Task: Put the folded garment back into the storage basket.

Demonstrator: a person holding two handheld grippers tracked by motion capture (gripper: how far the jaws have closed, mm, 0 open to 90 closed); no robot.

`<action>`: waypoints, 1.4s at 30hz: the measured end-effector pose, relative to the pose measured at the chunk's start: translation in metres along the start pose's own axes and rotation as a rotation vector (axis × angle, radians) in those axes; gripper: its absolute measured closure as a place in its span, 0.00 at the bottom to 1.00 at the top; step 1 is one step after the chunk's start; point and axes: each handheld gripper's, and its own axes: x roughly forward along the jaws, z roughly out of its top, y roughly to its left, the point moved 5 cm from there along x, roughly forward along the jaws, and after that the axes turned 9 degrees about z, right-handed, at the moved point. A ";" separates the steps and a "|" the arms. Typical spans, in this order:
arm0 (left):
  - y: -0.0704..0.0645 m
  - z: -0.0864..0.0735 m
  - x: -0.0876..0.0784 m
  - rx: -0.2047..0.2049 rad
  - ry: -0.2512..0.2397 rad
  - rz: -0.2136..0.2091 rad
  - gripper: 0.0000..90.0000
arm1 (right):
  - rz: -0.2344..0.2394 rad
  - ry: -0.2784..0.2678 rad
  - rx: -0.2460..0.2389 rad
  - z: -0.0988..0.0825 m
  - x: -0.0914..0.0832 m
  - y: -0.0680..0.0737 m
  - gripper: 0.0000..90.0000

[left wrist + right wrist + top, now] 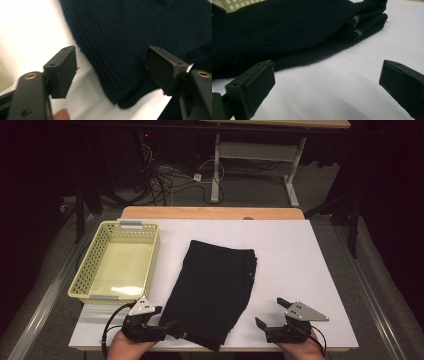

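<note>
High view: I am working on a folded black garment (212, 290) lying in the middle of the white table (300, 250), its near end reaching almost to the near edge. I am holding my left gripper (167, 326) at the garment's near left corner and my right gripper (270, 314) on bare table to the right of it, apart from the cloth. A pale yellow perforated basket (82, 280) is sitting to the left of the garment. It is holding nothing; its floor is showing bare.

Left gripper view: my jaws are standing apart, one on each side of the garment's (140, 37) rounded corner. One is over white table and the other over cloth, and the pads are not pressing on it. The grip is therefore released. To do this step well, I am judging that the lower jaw should slide under every folded layer before closing, so that the fold lifts as one piece.

Right gripper view: my jaws are spread wide over bare table, grasping nothing. The garment (287, 27) is lying beyond them, its stacked folded edges showing at the far right. A corner of the basket (239, 3) is showing behind it. I am judging that this gripper should take the matching near corner.
</note>
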 end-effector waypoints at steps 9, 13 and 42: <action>0.001 -0.006 -0.001 -0.045 0.073 -0.112 0.40 | -0.010 0.001 -0.020 0.004 0.003 0.006 0.01; -0.001 -0.007 0.000 -0.045 0.067 -0.107 0.44 | -0.014 0.003 -0.034 0.008 0.008 0.008 0.01; -0.005 -0.010 0.001 0.000 -0.007 -0.175 0.74 | -0.218 0.242 0.274 0.072 0.133 -0.123 0.36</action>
